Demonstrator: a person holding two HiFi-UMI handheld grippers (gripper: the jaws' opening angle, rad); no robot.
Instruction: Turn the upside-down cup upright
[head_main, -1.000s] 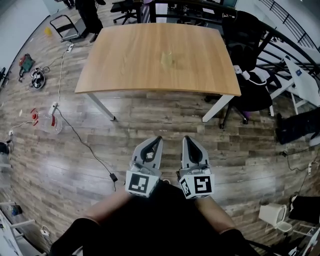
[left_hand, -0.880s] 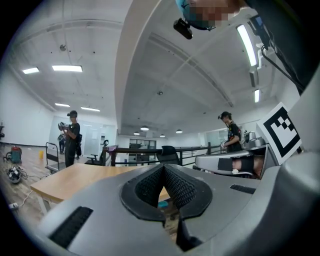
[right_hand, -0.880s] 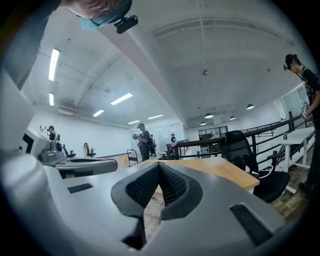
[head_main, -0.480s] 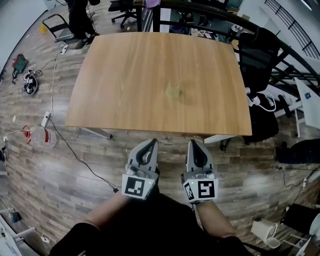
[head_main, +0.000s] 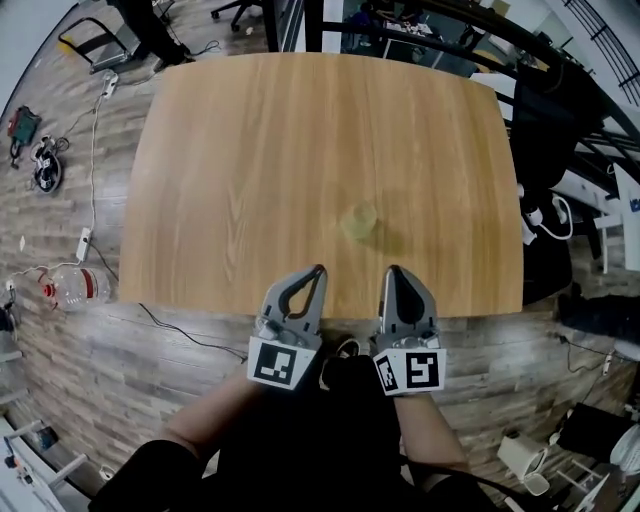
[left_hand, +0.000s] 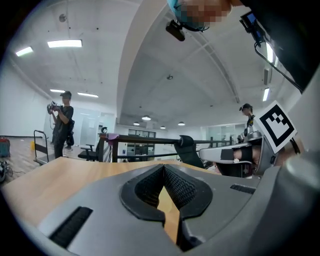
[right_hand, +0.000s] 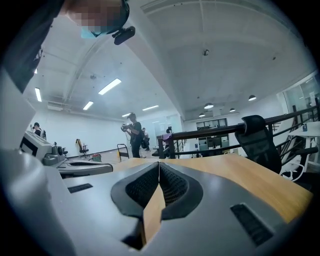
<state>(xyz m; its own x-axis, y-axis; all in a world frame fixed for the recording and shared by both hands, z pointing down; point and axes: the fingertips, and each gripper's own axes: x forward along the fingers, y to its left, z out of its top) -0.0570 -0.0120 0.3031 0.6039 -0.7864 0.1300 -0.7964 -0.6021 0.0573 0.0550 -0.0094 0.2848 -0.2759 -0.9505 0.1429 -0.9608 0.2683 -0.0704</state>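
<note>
- Left gripper (head_main: 317, 270) and right gripper (head_main: 392, 271): jaws clenched, nothing held; both sit over the near edge of the table (head_main: 230, 150).
- Cup (head_main: 360, 221): rests on the table ahead of both tips, between their lines, slightly nearer the right gripper.

No words, numbers or brand names can be read anywhere. The only printed marks are black-and-white square patterns on the left marker cube (head_main: 277, 364), part of the left gripper (head_main: 318, 269), and on the right marker cube (head_main: 411, 372), part of the right gripper (head_main: 392, 269). They spell nothing.
</note>
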